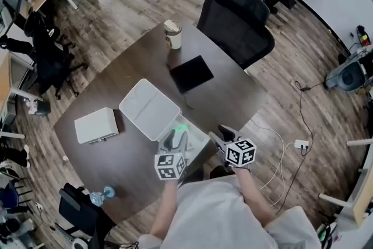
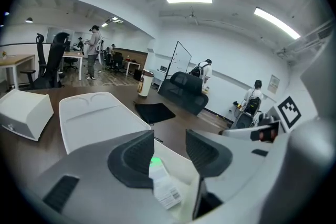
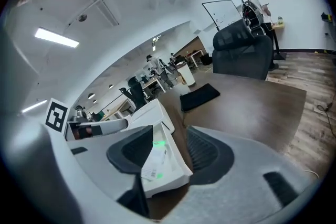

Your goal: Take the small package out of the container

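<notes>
The surface (image 1: 233, 90) is dark brown with a wood grain, and the floor (image 1: 128, 9) is paler grey-brown planking. The container (image 1: 148, 108) is plain white, as is the box (image 1: 96, 125). The small package (image 2: 164, 186) is white with a bright green patch and a black barcode. The mat (image 1: 191, 74) and the office chair (image 1: 236, 26) are black. The paper cup (image 1: 172, 34) is tan under a whitish lid. The left claw (image 2: 169, 152) and the right claw (image 3: 170, 150) are light grey with charcoal ribbed pads (image 2: 131, 157). Each marker cube (image 1: 170, 165) shows black-and-white squares. The person's shirt (image 1: 215, 213) is pale grey.
</notes>
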Demonstrator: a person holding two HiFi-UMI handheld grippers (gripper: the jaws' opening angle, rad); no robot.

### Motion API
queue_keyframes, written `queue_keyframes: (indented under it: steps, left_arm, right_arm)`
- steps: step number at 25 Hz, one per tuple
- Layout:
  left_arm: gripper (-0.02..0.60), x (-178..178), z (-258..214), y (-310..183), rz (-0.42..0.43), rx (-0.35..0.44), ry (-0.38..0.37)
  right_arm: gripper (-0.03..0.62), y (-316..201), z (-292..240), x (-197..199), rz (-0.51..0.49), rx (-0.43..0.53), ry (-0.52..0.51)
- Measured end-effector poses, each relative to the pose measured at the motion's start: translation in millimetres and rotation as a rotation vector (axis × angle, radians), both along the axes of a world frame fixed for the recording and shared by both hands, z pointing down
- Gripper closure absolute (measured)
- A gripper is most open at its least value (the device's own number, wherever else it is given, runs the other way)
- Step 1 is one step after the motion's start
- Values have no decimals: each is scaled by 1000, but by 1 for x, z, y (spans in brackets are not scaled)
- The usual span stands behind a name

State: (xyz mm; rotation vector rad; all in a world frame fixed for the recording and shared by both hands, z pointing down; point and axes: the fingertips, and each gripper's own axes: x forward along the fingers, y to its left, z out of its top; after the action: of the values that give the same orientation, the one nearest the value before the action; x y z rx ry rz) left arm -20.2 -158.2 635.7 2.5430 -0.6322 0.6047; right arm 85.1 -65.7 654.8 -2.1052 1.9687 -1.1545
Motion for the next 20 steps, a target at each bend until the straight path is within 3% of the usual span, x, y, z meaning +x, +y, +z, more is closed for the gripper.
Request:
queue_keyframes:
  steps: [10,15,20]
  left_arm:
    - [399,9,-2,-15,-190,-24,-63]
    - [399,7,-5,-21,-310,8,-116]
    - [399,7,-8,-13,-413,20,-142]
  right_arm:
    - [391,-30,-9,10,-234,-5,-41]
    - [391,-65,-28,25,-409,21,-10]
    - [391,-72,-29,39,-521,28,-8]
